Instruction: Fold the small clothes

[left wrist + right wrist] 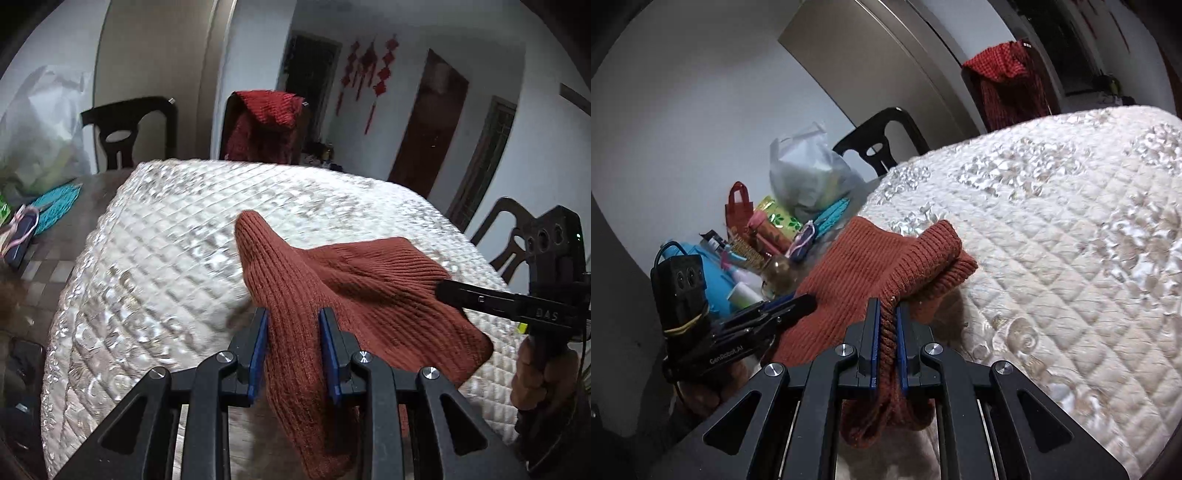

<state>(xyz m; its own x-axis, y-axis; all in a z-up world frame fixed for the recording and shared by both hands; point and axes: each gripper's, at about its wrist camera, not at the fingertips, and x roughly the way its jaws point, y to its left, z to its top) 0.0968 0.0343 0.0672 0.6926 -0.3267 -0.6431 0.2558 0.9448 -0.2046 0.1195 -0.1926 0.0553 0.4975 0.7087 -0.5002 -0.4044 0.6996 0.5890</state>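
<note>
Over the quilt (pixel 155 258), both tools (pixel 293 325) (pixel 887 314) pinch the knit (pixel 369 288).

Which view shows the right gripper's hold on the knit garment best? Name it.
The right wrist view: the right gripper pinches the rust knit garment edge between its blue fingers. The left wrist view shows that gripper side-on, its contact unclear.

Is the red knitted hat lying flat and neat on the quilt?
No, the red knitted hat is bunched up and lifted off the quilt, pinched by the right gripper and the left gripper.
</note>
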